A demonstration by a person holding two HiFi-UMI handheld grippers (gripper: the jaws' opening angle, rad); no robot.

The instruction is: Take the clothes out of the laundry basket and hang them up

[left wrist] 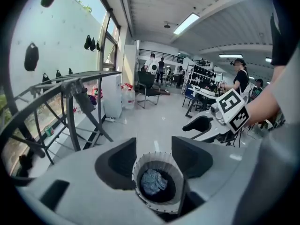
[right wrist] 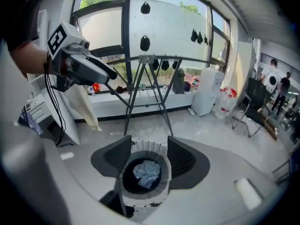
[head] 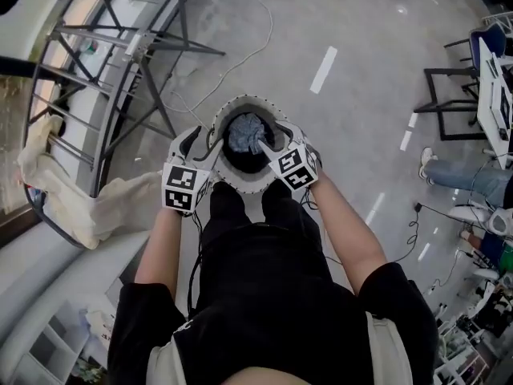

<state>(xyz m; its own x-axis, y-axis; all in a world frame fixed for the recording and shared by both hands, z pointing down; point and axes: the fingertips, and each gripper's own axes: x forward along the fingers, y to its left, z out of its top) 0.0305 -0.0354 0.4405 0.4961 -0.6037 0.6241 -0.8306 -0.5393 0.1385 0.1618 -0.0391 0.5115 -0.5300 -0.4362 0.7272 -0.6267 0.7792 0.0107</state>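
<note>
Left claw (left wrist: 153,146), right claw (right wrist: 149,144) gaping above laundry basket (head: 248,100), grey cloth (head: 247,132) inside

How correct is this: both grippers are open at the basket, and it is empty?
One point is wrong: the basket is not empty; a blue-grey cloth lies in it, as the head view shows. The left gripper and right gripper are open at it.

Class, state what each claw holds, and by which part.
Nothing. Left claw and right claw are open above the laundry basket; the garment lies inside, ungripped.
</note>
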